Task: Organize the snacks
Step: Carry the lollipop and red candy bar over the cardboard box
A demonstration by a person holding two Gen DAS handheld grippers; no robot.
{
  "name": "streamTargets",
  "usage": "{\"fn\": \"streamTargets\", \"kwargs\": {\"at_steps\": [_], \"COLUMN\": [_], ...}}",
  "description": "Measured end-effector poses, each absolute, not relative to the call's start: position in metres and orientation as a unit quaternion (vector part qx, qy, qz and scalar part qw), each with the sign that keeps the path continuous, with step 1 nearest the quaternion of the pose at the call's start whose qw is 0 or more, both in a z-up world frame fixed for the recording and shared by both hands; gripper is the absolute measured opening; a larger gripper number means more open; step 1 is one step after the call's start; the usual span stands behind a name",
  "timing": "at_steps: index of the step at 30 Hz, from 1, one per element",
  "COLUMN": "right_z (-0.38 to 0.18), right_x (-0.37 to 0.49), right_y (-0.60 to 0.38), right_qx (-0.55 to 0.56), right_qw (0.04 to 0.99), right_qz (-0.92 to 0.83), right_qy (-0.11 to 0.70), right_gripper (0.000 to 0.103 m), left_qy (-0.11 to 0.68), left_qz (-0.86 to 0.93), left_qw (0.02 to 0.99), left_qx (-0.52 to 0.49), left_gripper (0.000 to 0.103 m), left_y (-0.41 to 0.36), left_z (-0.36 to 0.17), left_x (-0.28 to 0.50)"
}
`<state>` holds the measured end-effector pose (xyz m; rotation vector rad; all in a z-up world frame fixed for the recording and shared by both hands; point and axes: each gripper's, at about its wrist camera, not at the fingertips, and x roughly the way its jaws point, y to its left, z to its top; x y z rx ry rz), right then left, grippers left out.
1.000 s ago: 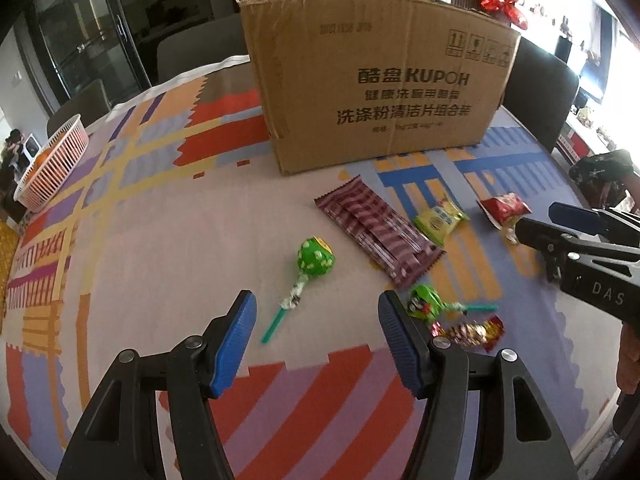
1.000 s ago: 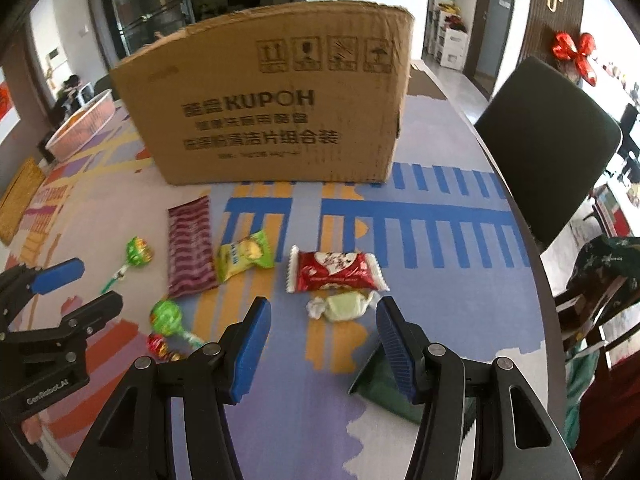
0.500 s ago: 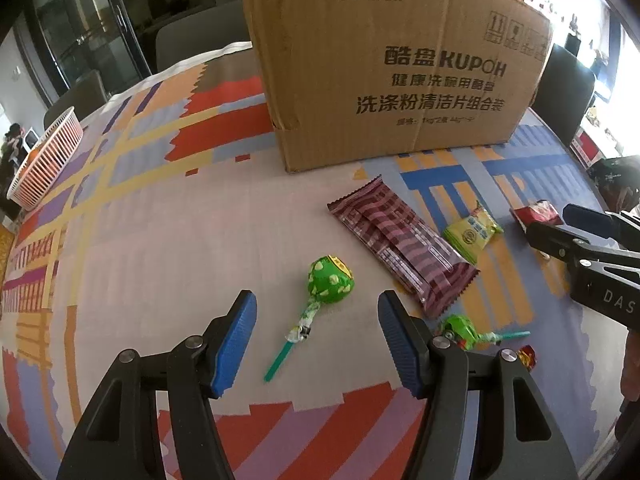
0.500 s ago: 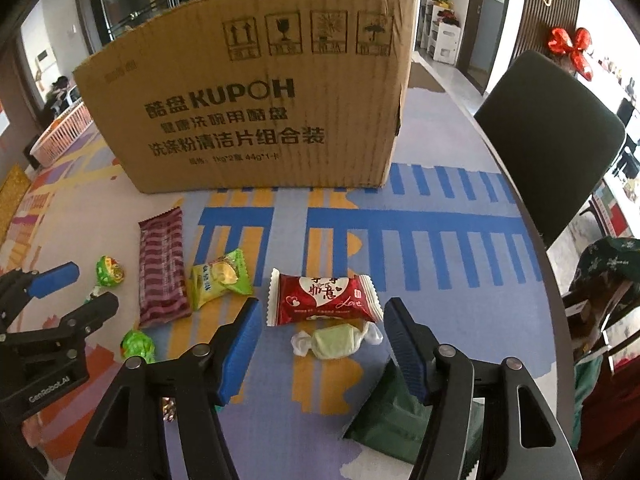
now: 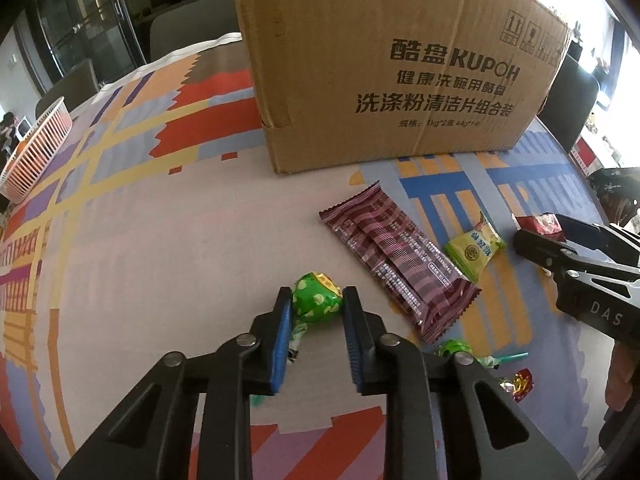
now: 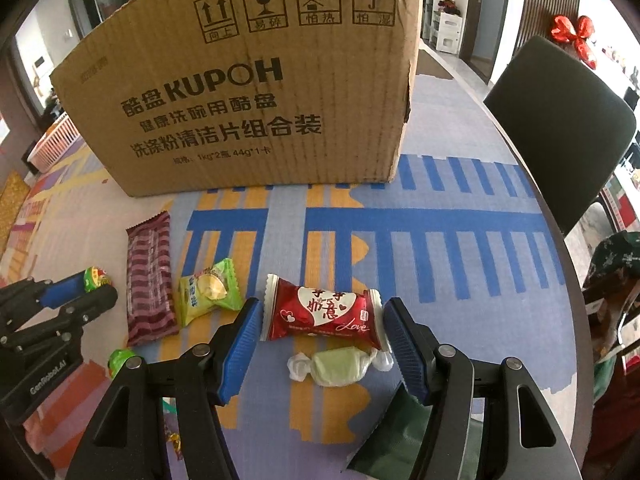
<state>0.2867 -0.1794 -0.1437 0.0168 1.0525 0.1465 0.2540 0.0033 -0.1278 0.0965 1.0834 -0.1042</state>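
My left gripper is shut on the head of a green lollipop lying on the tablecloth; it also shows in the right wrist view. My right gripper is open, its pads on either side of a red heart-print snack pack. A pale green wrapped candy lies just below that pack. A maroon striped bar, a yellow-green pack and a second green lollipop lie between the grippers. The big cardboard box stands behind them.
A small red-gold candy lies near the front edge. A white basket sits at the far left. A dark green bag lies under my right gripper. A dark chair stands past the table's right edge.
My left gripper moved forward and closed on the green lollipop. My right gripper moved forward and down so its open fingers now flank the red pack.
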Motion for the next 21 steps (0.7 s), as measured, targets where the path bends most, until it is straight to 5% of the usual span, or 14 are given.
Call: {"fn": "streamTargets", "kwargs": {"at_steps": [7,21], "right_z": [-0.145,-0.105], "right_x": [0.283,0.248], "right_y": [-0.181,-0.181], "right_qx": [-0.006,-0.004], "right_qw": [0.866,0.889], "right_qz": [0.071,0.081], "right_qy": [0.495,0.451], "right_gripper": [0.051,0.050], "left_qy": [0.515,0.474], "left_qz": [-0.047,-0.062], "left_qw": [0.855,0.878], "left_qx": [0.042,0.034], "left_gripper": [0.025,0.025], "left_y": [0.001,-0.005], "left_z": [-0.126,-0.082], "left_x": [0.250,0.230]}}
